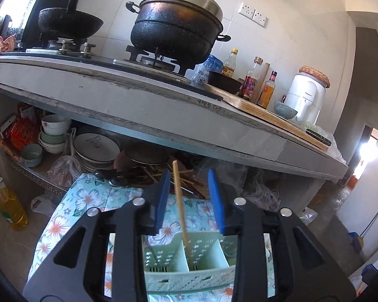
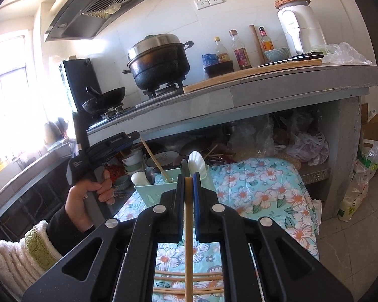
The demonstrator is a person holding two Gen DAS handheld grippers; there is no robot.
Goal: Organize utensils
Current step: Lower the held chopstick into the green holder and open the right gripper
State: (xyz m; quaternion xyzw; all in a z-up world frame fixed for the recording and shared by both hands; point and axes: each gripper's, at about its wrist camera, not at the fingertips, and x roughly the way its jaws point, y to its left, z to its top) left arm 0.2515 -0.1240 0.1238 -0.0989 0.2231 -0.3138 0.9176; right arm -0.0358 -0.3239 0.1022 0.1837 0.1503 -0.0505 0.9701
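A pale green utensil holder [image 1: 189,276] stands on a floral cloth [image 1: 88,196]. One wooden chopstick [image 1: 180,201] leans in its middle compartment and rises between the blue pads of my left gripper [image 1: 189,173], which is open and does not touch it. In the right wrist view, my right gripper [image 2: 188,177] is shut on another wooden chopstick [image 2: 188,226], just in front of the holder [image 2: 151,193]. White and metal spoons [image 2: 196,162] stick up from the holder. A hand holds the left gripper [image 2: 134,136] above the holder's left side. Several loose chopsticks [image 2: 176,276] lie on the cloth below.
The grey counter edge [image 1: 163,115] overhangs the holder, with a black pot [image 1: 176,30] and a wok [image 1: 68,22] on the stove. The shelf beneath holds bowls [image 1: 54,133], plates [image 1: 95,146] and plastic bags [image 2: 307,143]. An oil bottle [image 1: 8,206] stands on the floor at left.
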